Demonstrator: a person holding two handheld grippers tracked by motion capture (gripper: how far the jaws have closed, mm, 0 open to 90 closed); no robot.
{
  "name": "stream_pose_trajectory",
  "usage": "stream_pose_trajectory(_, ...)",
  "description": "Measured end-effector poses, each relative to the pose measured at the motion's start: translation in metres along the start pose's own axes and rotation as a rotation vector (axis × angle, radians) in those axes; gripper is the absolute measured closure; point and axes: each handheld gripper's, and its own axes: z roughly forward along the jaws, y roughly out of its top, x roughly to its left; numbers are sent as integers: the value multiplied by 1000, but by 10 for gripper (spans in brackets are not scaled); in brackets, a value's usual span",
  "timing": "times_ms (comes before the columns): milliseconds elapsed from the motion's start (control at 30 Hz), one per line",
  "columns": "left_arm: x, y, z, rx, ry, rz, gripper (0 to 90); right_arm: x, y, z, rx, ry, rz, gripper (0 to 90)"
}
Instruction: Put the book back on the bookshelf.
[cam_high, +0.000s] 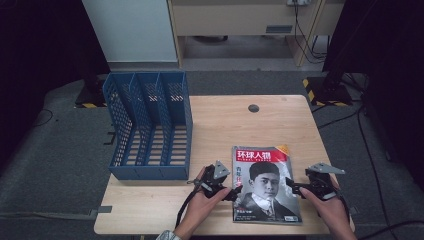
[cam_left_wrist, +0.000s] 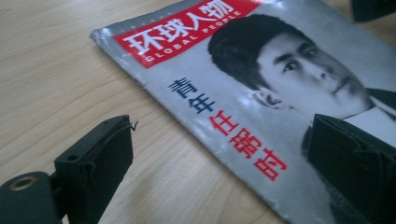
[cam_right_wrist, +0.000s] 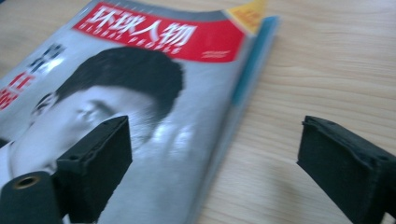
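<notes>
On the near half of the wooden table (cam_high: 220, 125), a magazine (cam_high: 265, 182) lies flat, cover up, red title banner at its far end, b/w portrait below. Its lower edge sits close to the table's near edge.

Left gripper (cam_high: 233, 192) sits at the mag's left edge, held by the person's left hand (cam_high: 202, 200). Jaws spread wide, nothing between them but the mag's edge: in the left gripper view one jaw hangs over bare wood just left of the spine, the other over the cover by the portrait's collar. So the jaws straddle the left edge w/o pinching it. Can't tell if either pad touches the paper or the wood.

Right gripper (cam_high: 295, 186) is at the mag's right edge, in the person's right hand (cam_high: 330, 210). Also wide open and holding nothing. In the right gripper view one jaw is over the cover near the portrait's cheek, the other over bare table to the side of the mag; the page edge and a blue strip run between them. Contact w/ the cover can't be told, view is a bit blurred.

Blue file rack (cam_high: 150, 127), three slots, stands on the table's left side, well apart from mag and both grippers.
</notes>
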Motion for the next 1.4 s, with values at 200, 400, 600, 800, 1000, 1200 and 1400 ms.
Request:
stream_pose_trajectory(200, -13, -2, 6, 34, -1, 27, 93, 15, -3, 7, 49, 25, -56, 165)
stream_pose_trajectory(400, -27, -2, 13, 40, -5, 58, 166, 17, -6, 9, 70, 38, -54, 174)
stream_pose_trajectory(600, -34, -5, 20, 59, 2, 98, 209, 21, -8, 13, 96, 46, -77, 179)
stream_pose_trajectory(800, -38, -7, 22, 56, 30, 123, 208, 24, -9, 14, 103, 39, -81, 182)
stream_pose_trajectory(1000, -38, -6, 23, 61, 36, 116, 210, 23, -9, 14, 95, 35, -79, 205)
stream_pose_trajectory(1200, -38, -6, 23, 64, 34, 116, 210, 22, -6, 6, 50, 39, -55, 314)
stream_pose_trajectory(1400, -38, -6, 23, 64, 33, 114, 211, 24, -3, -6, -20, 77, -25, 432)
